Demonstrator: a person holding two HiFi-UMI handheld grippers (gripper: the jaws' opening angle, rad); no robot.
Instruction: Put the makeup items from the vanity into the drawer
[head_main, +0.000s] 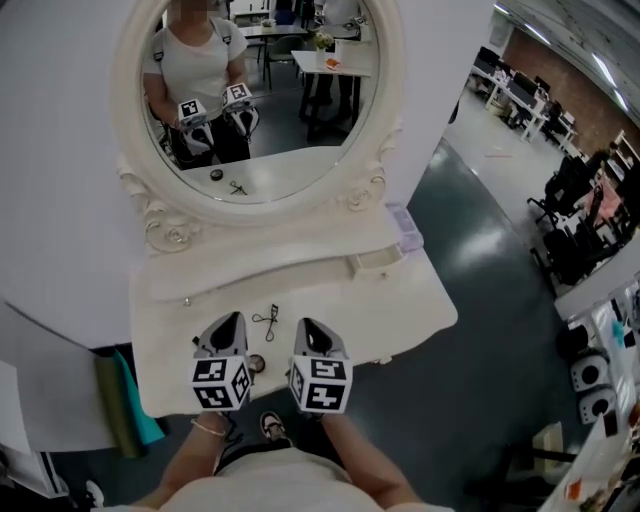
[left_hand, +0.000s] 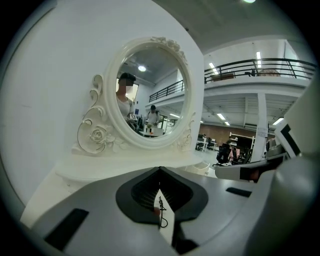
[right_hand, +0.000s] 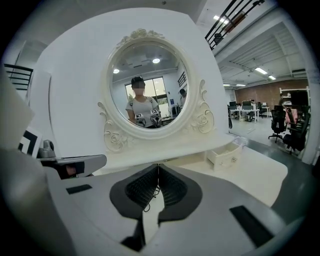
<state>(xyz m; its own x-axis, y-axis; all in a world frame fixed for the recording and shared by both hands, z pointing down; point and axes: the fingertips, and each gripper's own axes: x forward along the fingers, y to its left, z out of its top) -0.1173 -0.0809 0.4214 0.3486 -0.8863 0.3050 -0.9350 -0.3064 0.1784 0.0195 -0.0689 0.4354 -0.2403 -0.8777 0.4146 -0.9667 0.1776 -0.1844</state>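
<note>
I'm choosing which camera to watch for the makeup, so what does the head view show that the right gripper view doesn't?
Only the head view: a small round item on the vanity near its front edge, and the person's shoes. Only the right gripper view: the right hand-held gripper, jaws closed together on nothing, and the knob on the open drawer. Both: the oval mirror, that drawer, and a black wiry tool lying on the vanity.
</note>
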